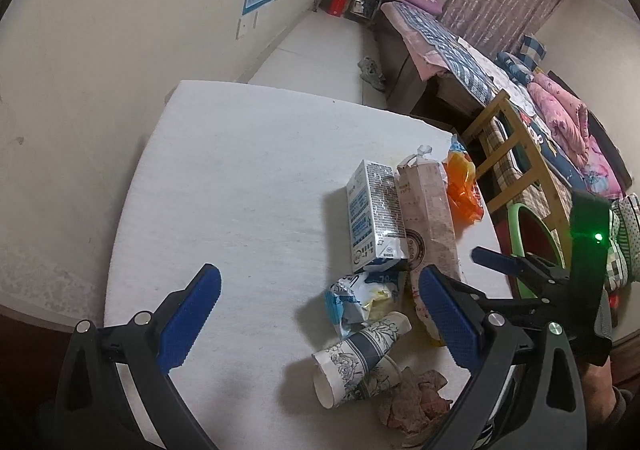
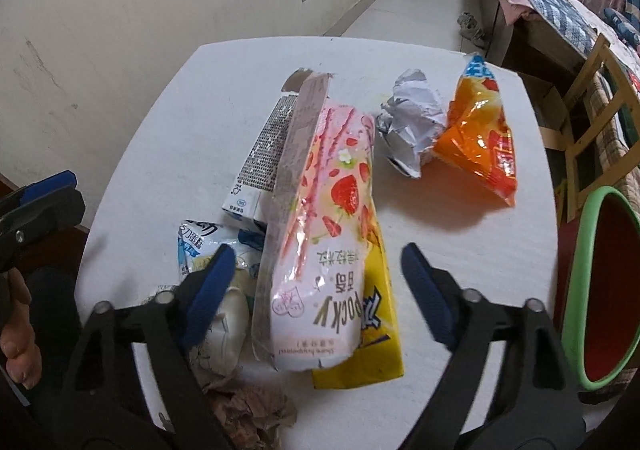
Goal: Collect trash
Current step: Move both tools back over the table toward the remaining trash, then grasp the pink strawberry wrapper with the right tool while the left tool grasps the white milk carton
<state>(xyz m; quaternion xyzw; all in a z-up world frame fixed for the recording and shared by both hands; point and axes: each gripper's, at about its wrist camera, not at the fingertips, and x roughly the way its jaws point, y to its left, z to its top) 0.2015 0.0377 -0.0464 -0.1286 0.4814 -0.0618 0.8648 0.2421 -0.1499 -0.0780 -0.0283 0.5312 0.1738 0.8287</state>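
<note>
Trash lies piled on a white table. In the right wrist view a pink Pocky box lies on a yellow packet, between the jaws of my open right gripper, not touched. A milk carton, crumpled foil and an orange snack bag lie beyond. In the left wrist view my open, empty left gripper hovers over a patterned paper cup, a blue-white wrapper and brown crumpled paper. The milk carton also shows there.
A bin with a green rim and red inside stands right of the table. A wooden chair and a bed with bedding are behind it. A wall runs along the table's left.
</note>
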